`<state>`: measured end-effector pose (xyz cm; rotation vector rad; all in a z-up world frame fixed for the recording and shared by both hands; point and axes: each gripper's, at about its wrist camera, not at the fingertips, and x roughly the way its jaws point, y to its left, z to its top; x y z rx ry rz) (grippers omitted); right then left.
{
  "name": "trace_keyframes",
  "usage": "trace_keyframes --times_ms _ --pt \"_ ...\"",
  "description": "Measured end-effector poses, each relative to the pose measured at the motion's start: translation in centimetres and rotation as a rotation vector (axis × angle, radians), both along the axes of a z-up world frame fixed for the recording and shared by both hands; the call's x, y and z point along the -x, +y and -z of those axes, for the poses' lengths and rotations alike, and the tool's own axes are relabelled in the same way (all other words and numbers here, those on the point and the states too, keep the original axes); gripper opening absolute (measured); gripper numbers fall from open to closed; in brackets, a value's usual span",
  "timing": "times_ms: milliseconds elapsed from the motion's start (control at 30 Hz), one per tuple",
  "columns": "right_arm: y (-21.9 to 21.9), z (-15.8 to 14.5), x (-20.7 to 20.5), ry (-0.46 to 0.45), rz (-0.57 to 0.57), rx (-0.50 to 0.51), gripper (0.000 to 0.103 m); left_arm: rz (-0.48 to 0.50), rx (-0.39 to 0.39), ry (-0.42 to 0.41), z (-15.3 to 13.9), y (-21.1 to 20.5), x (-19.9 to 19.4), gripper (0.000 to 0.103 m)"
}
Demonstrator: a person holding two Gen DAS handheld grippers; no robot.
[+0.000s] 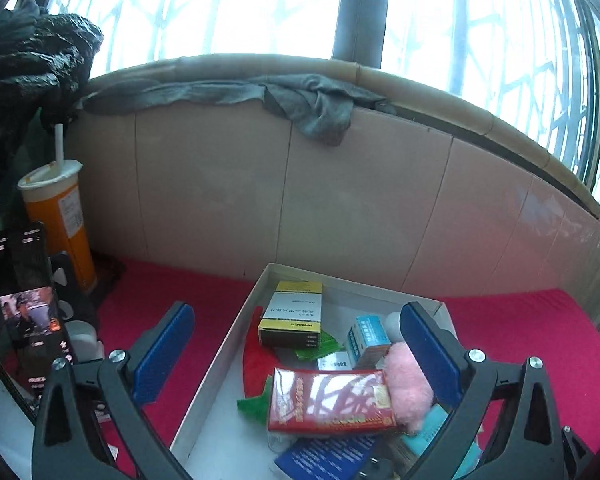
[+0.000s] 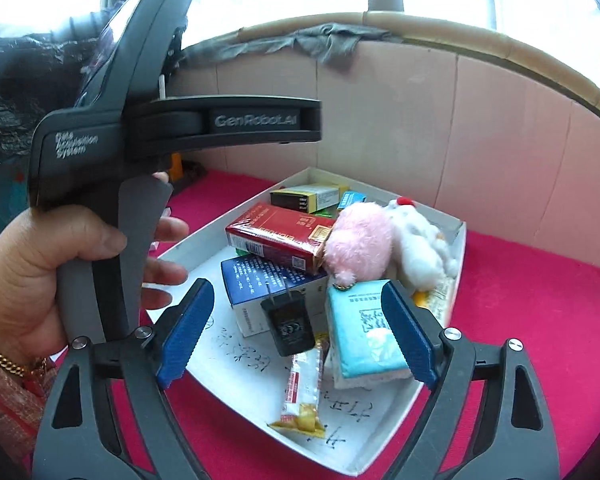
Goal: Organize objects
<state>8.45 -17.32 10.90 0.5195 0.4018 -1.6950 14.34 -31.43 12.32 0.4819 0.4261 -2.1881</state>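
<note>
Blue-padded left claw (image 1: 296, 350) and right claw (image 2: 298, 330) both agape (nothing gripped), tilted over white box (image 2: 456, 248).

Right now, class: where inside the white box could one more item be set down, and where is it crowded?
Free: the white box floor at its near corner, bordered by the snack bar and the near walls; also a strip along the left wall beside the blue box. Crowded: the far and right side, where the red carton, pink plush and teal pack pile together.
</note>
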Motion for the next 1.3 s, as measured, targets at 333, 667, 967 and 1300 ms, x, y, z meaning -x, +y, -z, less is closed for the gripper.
trace_keyframes --times_ms 333,667,967,1300 --pt "3.9 -1.1 1.8 -0.044 0.062 0.01 0.087 -0.023 0.077 0.0 -1.3 4.0 -0.8 0.103" --pt "7.9 -2.2 4.0 -0.097 0.125 0.052 0.087 -0.002 0.079 0.004 -1.8 7.6 -1.0 0.103" --pt "12.3 -3.2 5.4 -0.127 0.182 0.106 0.087 0.0 0.103 -0.021 -2.3 11.5 -1.8 0.103" --pt "18.4 -6.2 5.8 -0.024 0.291 0.279 0.087 -0.162 0.238 -0.01 -6.2 15.3 -5.6 0.103"
